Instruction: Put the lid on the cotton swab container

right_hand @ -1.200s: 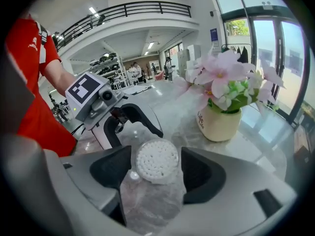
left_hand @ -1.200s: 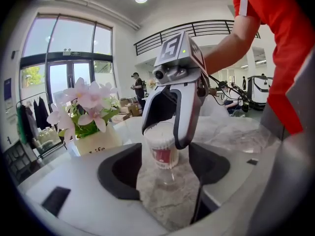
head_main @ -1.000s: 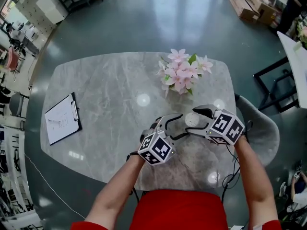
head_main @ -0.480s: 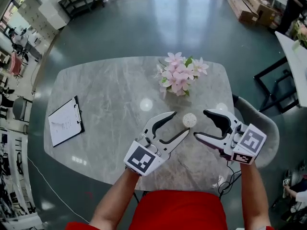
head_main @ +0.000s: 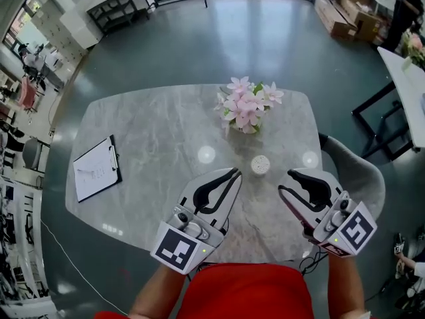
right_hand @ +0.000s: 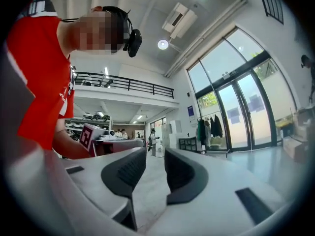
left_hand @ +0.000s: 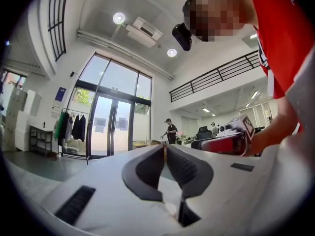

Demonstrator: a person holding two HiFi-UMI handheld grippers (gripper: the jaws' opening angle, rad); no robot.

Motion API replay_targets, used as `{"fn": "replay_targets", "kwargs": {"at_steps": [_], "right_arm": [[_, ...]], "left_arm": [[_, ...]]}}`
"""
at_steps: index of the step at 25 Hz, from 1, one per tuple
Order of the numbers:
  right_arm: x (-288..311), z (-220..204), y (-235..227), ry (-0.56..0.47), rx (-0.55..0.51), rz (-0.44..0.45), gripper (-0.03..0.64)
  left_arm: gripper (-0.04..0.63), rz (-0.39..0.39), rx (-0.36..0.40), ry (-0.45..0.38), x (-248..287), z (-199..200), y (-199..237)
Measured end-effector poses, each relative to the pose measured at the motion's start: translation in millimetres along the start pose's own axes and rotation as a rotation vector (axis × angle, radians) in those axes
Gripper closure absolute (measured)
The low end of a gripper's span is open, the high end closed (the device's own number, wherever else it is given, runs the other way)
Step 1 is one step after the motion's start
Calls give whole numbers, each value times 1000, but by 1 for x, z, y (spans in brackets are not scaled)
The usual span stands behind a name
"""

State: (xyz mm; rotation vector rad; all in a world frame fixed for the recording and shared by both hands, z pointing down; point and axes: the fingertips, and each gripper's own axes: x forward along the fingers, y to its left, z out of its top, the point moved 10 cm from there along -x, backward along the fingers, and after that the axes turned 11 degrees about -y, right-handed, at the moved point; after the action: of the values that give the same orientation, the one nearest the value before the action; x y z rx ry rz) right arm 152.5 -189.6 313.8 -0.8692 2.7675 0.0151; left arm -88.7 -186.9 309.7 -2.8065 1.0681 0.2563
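The cotton swab container [head_main: 260, 164] is a small round white pot with a speckled white top. It stands alone on the grey marble table [head_main: 153, 131], in front of the flowers. My left gripper [head_main: 234, 173] is lifted near the table's front edge, left of and nearer than the container. Its jaws are closing, and the tips meet with nothing between them [left_hand: 165, 149]. My right gripper [head_main: 284, 183] hovers to the container's right and nearer. Its jaws are closing too, but a gap with nothing in it still shows [right_hand: 155, 154]. Both gripper views look out at the room, not the table.
A bunch of pink flowers [head_main: 244, 105] stands at the table's far side. A clipboard with paper [head_main: 97, 167] lies at the left edge. A grey chair [head_main: 358, 171] sits just off the table's right side.
Both grippers have drawn back from the container towards the person and moved apart. Their jaws have narrowed, the left until its tips meet. The container stays on the table.
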Motion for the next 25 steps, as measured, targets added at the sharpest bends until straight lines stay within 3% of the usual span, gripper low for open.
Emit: {"fn": "replay_targets", "kwargs": {"at_steps": [2,7,10,25], "right_arm": [[-3,5,9,-15,-41,-20,496],[-11,15,35,-16,-192,-10,593],[-10,19,46,-19,-241,-6,598],[-17,26,53,-47,-179,-58,600]], "left_arm": [[586,7,11,-19,-4,8,-6],[588,3,29,-37,-13,22,-20],[588,-9,57,-47,-13,28,-25],[588,-35,62,-29,-13,31,-38]]}}
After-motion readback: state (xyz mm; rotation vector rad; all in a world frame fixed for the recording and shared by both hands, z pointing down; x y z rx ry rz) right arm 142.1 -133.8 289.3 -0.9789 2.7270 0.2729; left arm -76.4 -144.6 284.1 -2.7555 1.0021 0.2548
